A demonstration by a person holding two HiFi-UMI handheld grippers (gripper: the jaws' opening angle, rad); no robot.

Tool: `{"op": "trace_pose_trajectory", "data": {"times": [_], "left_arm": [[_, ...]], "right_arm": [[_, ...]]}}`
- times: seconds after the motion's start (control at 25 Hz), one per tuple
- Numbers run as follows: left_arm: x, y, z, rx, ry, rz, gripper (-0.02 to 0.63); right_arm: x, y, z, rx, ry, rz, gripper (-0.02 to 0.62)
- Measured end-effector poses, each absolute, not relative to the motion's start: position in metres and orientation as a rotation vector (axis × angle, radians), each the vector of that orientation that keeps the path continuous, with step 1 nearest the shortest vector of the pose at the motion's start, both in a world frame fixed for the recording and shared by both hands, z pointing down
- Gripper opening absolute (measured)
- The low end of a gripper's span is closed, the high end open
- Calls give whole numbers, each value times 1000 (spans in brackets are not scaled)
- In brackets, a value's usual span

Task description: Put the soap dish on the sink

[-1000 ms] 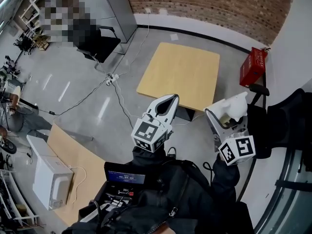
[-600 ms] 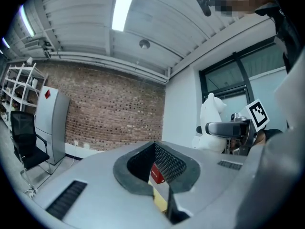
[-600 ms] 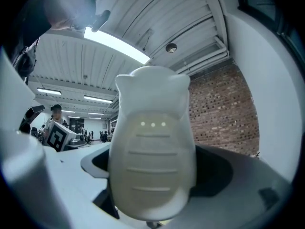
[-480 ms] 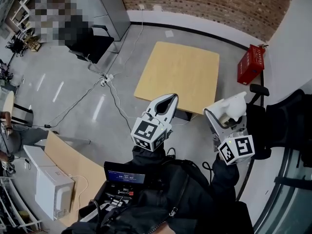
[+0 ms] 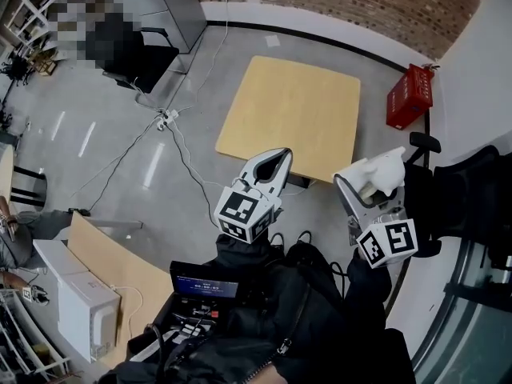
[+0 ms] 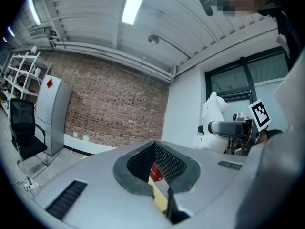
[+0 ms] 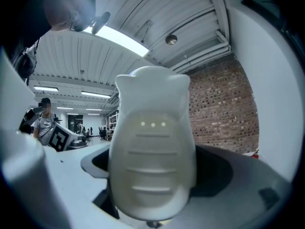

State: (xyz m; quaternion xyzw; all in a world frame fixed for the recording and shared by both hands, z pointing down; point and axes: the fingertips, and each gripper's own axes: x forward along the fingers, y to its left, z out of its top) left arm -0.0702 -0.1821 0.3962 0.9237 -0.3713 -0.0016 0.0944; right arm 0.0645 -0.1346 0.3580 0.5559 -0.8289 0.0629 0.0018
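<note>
The soap dish (image 5: 382, 172) is white and rounded, with ribs and small holes on its face. My right gripper (image 5: 368, 186) is shut on it and holds it upright in the air, right of my body. In the right gripper view the soap dish (image 7: 152, 149) fills the middle, between the jaws of the right gripper (image 7: 155, 185). My left gripper (image 5: 274, 163) hovers to its left with its jaws shut on nothing. The left gripper view shows the left gripper (image 6: 159, 175) with jaws meeting, and the soap dish (image 6: 212, 125) to the right. No sink is in view.
Below lies a grey floor with a square wooden table (image 5: 292, 110), a red box (image 5: 406, 96) by the white wall, a black chair (image 5: 132, 50) and cables (image 5: 164, 122). A white appliance (image 5: 80, 310) sits on a wooden bench at lower left. A small screen (image 5: 206, 288) is near my body.
Both grippers stay almost where they were, the right still gripping the soap dish. The head view has swung a little, so the floor, table and chair shift in the picture.
</note>
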Motion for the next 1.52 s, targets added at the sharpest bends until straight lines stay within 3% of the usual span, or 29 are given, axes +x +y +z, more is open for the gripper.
{"op": "trace_pose_trajectory", "data": {"times": [0.48,1.16,1.52], "left_arm": [[-57,-241,390,2723,-1242,35,3],[30,-305,379,2763,-1279,97,3],[29,-315,395,2707,-1292,143,3]], "right_arm": [[84,-201,357,1655,-2707,190,479],[157,-274,360,1585,-2779,208,479],[155,-288,374,1540,-2785,274,479]]}}
